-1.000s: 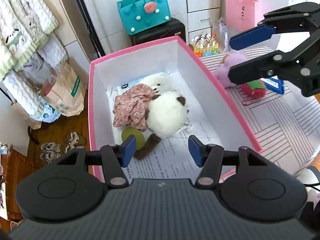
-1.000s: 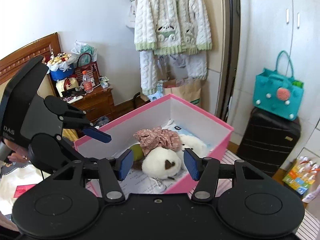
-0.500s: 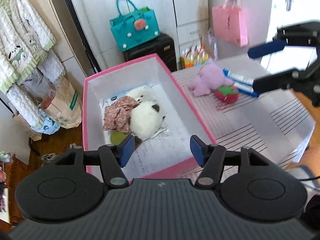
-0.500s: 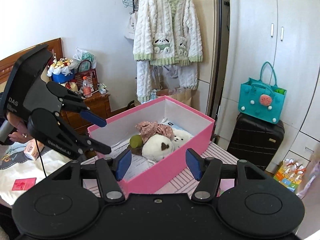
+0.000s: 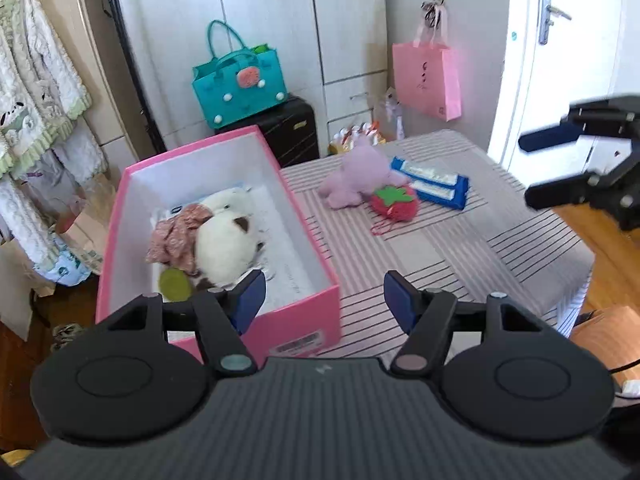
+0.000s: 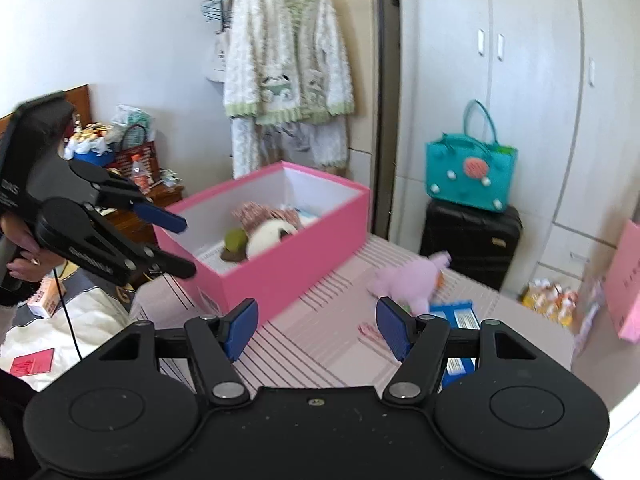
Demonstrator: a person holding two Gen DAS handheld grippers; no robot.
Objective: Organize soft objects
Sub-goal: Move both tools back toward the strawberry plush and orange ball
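One purple plush (image 5: 356,184) lengthwise across striped table (image 5: 460,248), beside pink box (image 5: 304,320).

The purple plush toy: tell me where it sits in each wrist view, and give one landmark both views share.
Left wrist view: the purple plush toy lies on the striped cloth, upper centre, right of the pink box, touching the strawberry toy.
Right wrist view: the purple plush toy lies right of centre, right of the pink box.
Shared landmark: the teal handbag on the black suitcase.

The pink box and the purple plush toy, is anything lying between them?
Nothing: only bare striped bedcover lies between the pink box and the purple plush toy, shown in the left wrist view.
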